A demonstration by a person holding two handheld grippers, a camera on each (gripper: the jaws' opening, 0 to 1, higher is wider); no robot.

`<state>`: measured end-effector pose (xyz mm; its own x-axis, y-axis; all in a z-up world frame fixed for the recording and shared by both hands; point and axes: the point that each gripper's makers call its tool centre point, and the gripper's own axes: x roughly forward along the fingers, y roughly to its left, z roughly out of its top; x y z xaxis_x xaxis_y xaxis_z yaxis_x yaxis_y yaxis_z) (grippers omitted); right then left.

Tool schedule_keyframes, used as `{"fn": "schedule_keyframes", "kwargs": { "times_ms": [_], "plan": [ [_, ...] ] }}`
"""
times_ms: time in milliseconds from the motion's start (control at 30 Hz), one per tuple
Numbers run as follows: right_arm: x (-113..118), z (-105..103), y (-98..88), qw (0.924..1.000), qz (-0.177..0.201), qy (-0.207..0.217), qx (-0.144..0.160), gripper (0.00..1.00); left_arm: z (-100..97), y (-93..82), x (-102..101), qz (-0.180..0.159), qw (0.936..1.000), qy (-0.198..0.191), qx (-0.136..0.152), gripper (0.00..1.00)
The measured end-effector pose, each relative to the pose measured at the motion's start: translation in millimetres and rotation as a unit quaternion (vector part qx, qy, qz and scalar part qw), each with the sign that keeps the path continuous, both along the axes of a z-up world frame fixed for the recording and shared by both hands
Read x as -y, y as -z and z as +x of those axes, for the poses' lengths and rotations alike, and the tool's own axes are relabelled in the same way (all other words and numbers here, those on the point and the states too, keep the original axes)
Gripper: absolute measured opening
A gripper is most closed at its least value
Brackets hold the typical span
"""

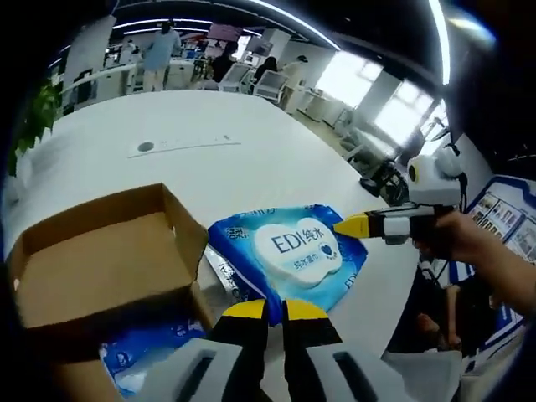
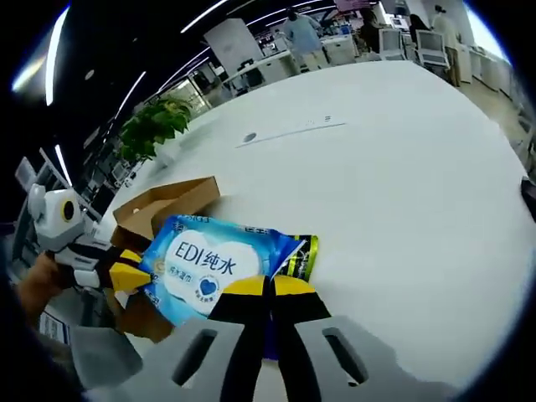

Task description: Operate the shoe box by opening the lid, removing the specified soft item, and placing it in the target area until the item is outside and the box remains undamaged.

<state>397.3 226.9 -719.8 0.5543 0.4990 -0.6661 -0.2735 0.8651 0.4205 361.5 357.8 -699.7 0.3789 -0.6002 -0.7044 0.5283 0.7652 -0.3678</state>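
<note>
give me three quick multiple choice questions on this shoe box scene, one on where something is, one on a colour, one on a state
1. Where is the wipes pack relative to the cardboard box?
A. inside the box
B. outside, beside the box on the white table
C. under the box

2. What colour is the pack mainly?
A. blue with a white label
B. red
C. green

3. What is the state of the left tool?
A. wide open, away from the pack
B. jaws shut on the pack's edge
C. holding the box wall

Answers: 1 B, the pack lies past the box's wall over the tabletop. 2 A, blue wrapper with a white patch. 3 B, its yellow-tipped jaws meet at the pack's near edge; the right tool grips the opposite edge likewise.
</note>
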Motion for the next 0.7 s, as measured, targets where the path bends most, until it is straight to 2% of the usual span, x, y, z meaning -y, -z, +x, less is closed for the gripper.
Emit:
{"fn": "schedule_keyframes", "kwargs": {
  "times_ms": [133,333,700],
  "plan": [
    [-0.5,7.8,12.3,0.9999,-0.011,-0.008,-0.001,0.00,4.4,7.1,1.6,0.022,0.9997,0.010,0.003,0.05],
    [0.7,13.6,29.5,0.9999,-0.011,-0.002,-0.010,0.00,9.2,12.4,4.0,0.036,0.9991,0.024,0.001,0.06],
    [1.7,16.6,44.7,0.9997,-0.009,0.013,-0.017,0.00,13.8,20.6,5.4,0.072,0.9966,0.040,0.009,0.06]
  ]
}}
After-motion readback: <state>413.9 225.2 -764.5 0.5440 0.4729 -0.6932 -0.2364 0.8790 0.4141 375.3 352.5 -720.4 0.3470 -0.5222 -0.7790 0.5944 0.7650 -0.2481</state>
